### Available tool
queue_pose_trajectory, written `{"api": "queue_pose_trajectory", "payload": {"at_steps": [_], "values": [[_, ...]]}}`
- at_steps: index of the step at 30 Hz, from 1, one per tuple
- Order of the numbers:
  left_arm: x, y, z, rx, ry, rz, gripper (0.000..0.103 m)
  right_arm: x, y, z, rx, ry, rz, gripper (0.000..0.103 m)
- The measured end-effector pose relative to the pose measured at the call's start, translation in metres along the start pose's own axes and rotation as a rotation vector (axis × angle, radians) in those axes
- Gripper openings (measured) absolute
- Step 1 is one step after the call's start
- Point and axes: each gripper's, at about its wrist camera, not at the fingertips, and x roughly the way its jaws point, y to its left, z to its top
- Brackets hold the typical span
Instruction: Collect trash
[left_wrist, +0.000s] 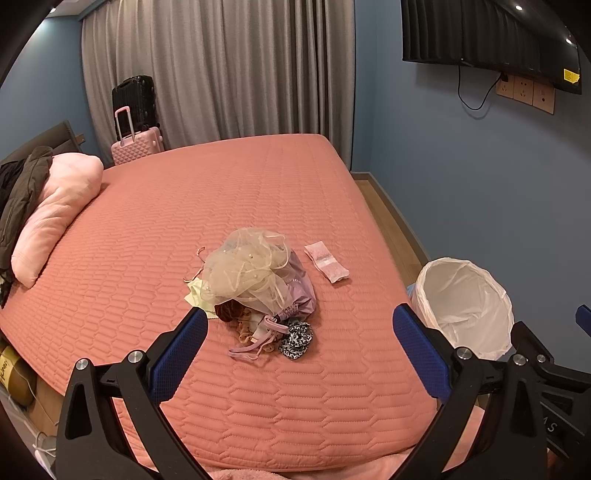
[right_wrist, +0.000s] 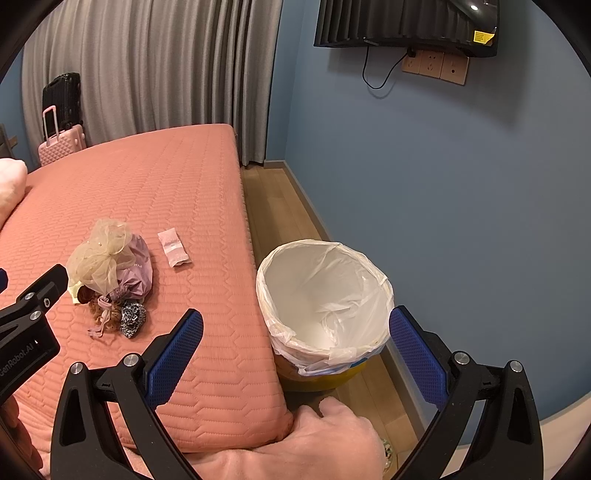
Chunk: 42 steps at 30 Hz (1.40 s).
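Pink wrapper (left_wrist: 326, 261): one, on bed (left_wrist: 258, 177), at 12 o'clock beyond left gripper (left_wrist: 301, 350), fingers apart, empty.
Bin (right_wrist: 325, 302): one, between right gripper (right_wrist: 295, 354) fingers, apart, empty.
Pile (left_wrist: 255, 284): one, at 9 o'clock of wrapper.

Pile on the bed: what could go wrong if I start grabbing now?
1. The pile is tangled tulle, straps and scrunchies; the open left gripper may lift a trailing clump.
2. The bin sits on the floor below the bed edge; drops could miss.
3. The flat packet may slip.
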Motion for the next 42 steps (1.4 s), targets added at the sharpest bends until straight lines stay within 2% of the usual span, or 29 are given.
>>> {"api": "queue_pose_trajectory", "payload": {"at_steps": [42], "values": [[-0.005, 0.009, 0.007, -0.003, -0.013, 0.009, 0.096, -0.004, 0.001, 0.013, -0.005, -0.018, -0.009, 0.098]]}}
